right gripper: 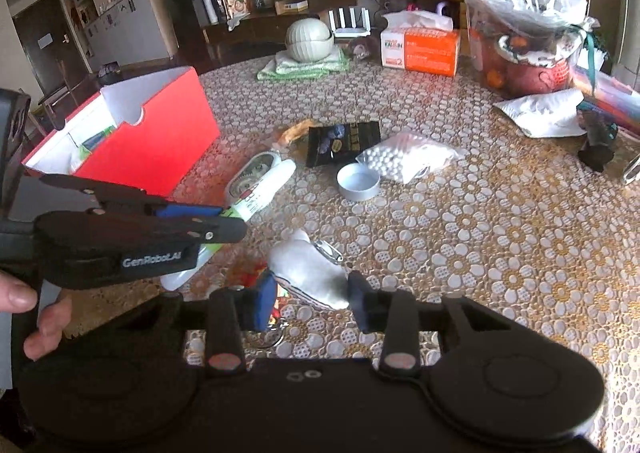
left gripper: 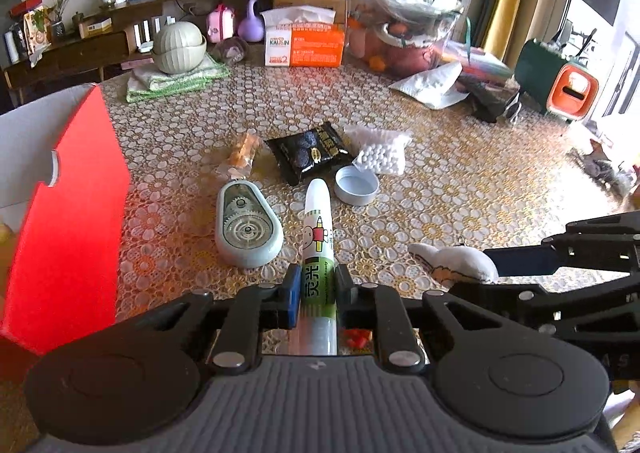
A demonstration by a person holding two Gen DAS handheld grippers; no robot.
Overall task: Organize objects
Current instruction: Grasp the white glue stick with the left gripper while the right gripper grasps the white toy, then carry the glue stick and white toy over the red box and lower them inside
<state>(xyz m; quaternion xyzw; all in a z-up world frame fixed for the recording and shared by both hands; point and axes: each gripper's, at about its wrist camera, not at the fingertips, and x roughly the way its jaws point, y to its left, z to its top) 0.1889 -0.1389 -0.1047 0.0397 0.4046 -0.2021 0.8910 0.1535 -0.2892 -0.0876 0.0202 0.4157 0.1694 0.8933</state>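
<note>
Left gripper (left gripper: 316, 285) clamped on the glue stick (left gripper: 318, 237), pads pinching the green-labelled lower half, white cap end pointing straight ahead along the fingers toward the far edge of the table (left gripper: 460, 173). Long axis running in line with the gripper, not across it. Red box (right gripper: 160, 141) sitting open-topped at the table's left edge, off to the left of the fingers and close by, so the carry probably swings left with the stick going in cap first or tipped down.

Right gripper (right gripper: 312, 293) closed around the white plush toy (right gripper: 308, 273) near the front edge, blue pads pressed into its sides, toy lying slightly angled between them. Box well apart from this one, with the left gripper in between; left clearly nearer.

Waiting mid-table: tape dispenser (left gripper: 246, 225) just left of the stick, small round tin (left gripper: 356, 185) just right of its cap, black snack packet (left gripper: 310, 151), bag of white balls (left gripper: 380, 153), orange wrapped sweet (left gripper: 242, 151) behind
</note>
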